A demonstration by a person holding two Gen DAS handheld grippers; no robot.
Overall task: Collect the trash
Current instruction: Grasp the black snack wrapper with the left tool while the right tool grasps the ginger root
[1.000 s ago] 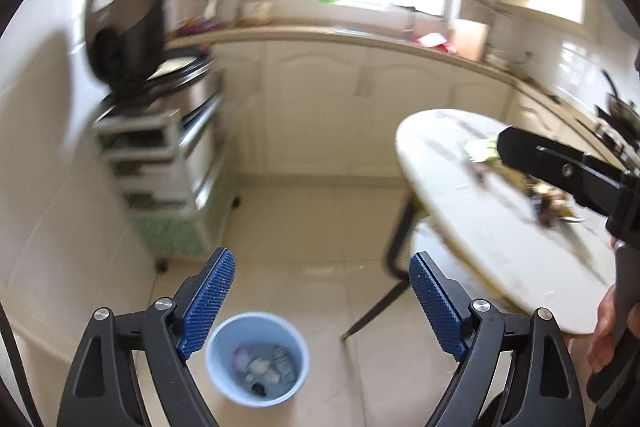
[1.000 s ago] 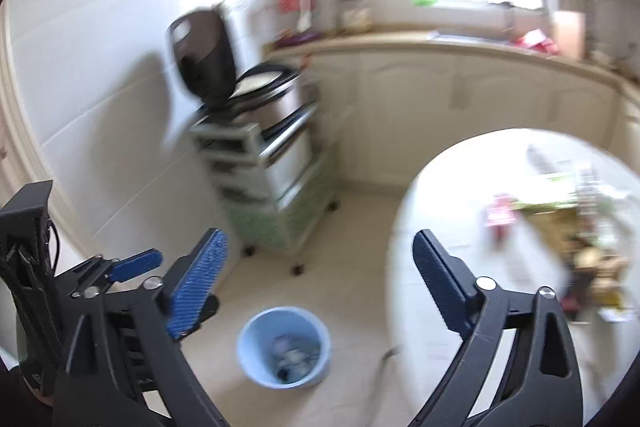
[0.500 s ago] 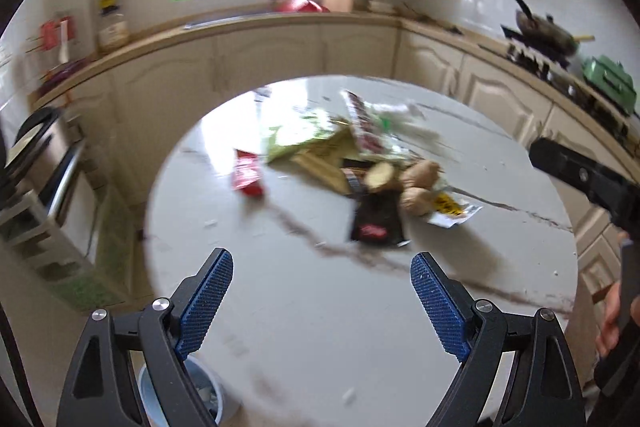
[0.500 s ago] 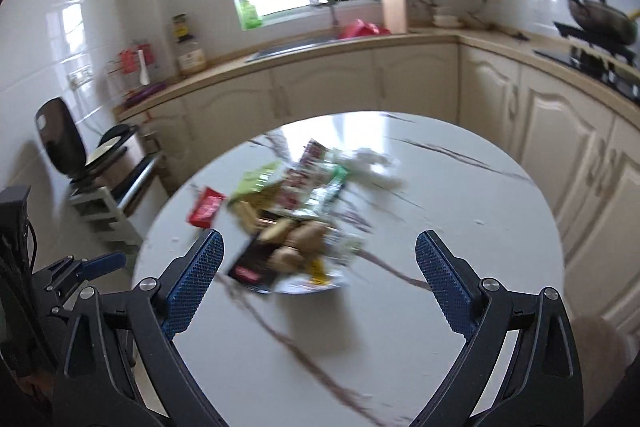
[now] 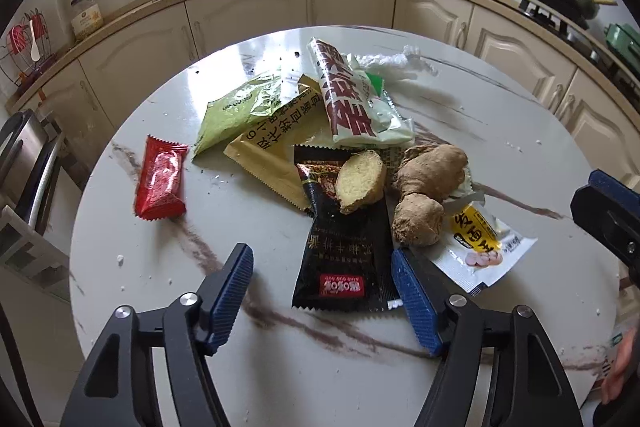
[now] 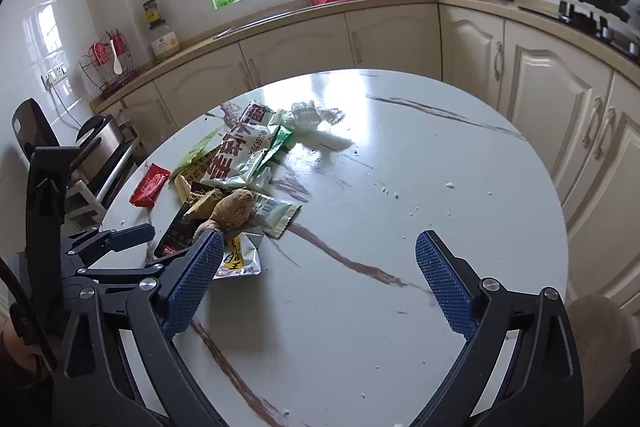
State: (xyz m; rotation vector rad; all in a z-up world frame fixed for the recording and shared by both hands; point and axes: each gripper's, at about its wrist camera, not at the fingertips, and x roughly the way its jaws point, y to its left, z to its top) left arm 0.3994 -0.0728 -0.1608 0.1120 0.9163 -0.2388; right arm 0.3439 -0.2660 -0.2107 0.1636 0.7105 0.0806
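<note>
My L gripper (image 5: 322, 285) jaws just narrowing, unclenched, black snack wrapper (image 5: 346, 251) between pads, untouched, R gripper (image 6: 320, 281) released over bare marble table (image 6: 400, 187), trash pile at its 10 o'clock, ginger root (image 5: 428, 183) atop.

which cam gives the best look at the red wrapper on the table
The left wrist view: the red wrapper lies flat, large and unobstructed on the table, apart from the trash pile, left of the green packet. In the right wrist view it is small, foreshortened and near the table's left edge.
</note>
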